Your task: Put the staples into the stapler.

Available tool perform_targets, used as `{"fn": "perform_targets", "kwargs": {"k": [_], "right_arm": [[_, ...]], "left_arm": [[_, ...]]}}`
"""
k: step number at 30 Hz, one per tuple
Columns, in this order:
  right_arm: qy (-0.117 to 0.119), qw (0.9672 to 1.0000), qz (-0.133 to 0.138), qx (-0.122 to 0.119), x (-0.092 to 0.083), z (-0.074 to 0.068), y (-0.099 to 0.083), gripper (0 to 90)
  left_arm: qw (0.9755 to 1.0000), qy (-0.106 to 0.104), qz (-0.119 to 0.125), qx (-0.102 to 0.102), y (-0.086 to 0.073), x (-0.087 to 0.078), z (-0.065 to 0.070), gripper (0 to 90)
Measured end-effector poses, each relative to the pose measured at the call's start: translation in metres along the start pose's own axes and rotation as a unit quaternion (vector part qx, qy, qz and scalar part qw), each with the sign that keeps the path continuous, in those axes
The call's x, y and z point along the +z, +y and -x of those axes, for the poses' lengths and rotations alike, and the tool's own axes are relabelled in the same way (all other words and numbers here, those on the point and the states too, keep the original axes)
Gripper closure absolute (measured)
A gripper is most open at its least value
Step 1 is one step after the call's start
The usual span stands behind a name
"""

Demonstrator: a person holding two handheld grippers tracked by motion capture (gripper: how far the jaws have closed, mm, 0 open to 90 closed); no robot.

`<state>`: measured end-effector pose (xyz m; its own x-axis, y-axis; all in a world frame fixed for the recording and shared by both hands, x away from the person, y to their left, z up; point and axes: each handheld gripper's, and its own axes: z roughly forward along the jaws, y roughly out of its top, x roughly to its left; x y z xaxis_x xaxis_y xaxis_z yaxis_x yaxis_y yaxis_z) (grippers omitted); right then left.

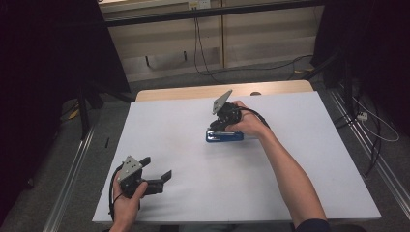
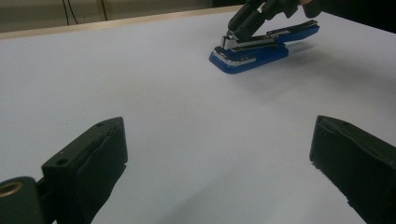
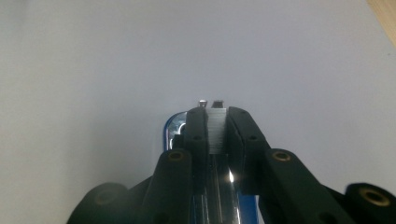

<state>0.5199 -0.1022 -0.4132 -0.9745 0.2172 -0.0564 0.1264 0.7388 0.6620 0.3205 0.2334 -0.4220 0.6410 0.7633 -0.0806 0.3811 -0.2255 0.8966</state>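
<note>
Table (image 1: 300, 193): we work on a white sheet that covers it, with a strip of bare wood showing at the far edge.
Left gripper (image 1: 159, 174): we hold it at the near left, well apart from the work; its jaws stand wide with nothing between them, pointing across the sheet.
Right gripper (image 1: 215, 126): we have it at the middle of the table, tilted down; its jaws are clamped on a strip of staples (image 3: 216, 128).
Stapler (image 1: 225, 136): blue, lying flat mid-table under the right gripper, its top apparently open on the chrome channel.
Step in hand: we judge we are loading the staples.
Next move: seat the strip straight in the channel, release, then close the top.
</note>
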Motion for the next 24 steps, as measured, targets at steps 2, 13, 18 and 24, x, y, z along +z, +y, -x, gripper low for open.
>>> {"fn": "perform_targets", "kwargs": {"k": [2,13,18,24], "right_arm": [[-0.001,1.0000,-0.006,0.001,-0.0006,-0.0011,0.0001,79.2],[0.002,1.0000,-0.006,0.004,0.0014,-0.0002,-0.0009,79.2],[0.000,1.0000,-0.005,0.006,0.0025,-0.0007,-0.0002,78.0],[-0.006,0.9999,-0.010,0.003,0.0055,-0.0035,0.0022,76.2]], "left_arm": [[1.0000,0.001,0.000,-0.003,-0.0001,0.0005,0.0002,4.4],[1.0000,0.000,0.001,-0.002,0.0000,0.0004,0.0002,4.3],[1.0000,-0.001,0.001,0.000,0.0001,0.0003,0.0005,4.3],[1.0000,-0.003,0.000,0.001,0.0002,0.0009,0.0004,4.3]]}}
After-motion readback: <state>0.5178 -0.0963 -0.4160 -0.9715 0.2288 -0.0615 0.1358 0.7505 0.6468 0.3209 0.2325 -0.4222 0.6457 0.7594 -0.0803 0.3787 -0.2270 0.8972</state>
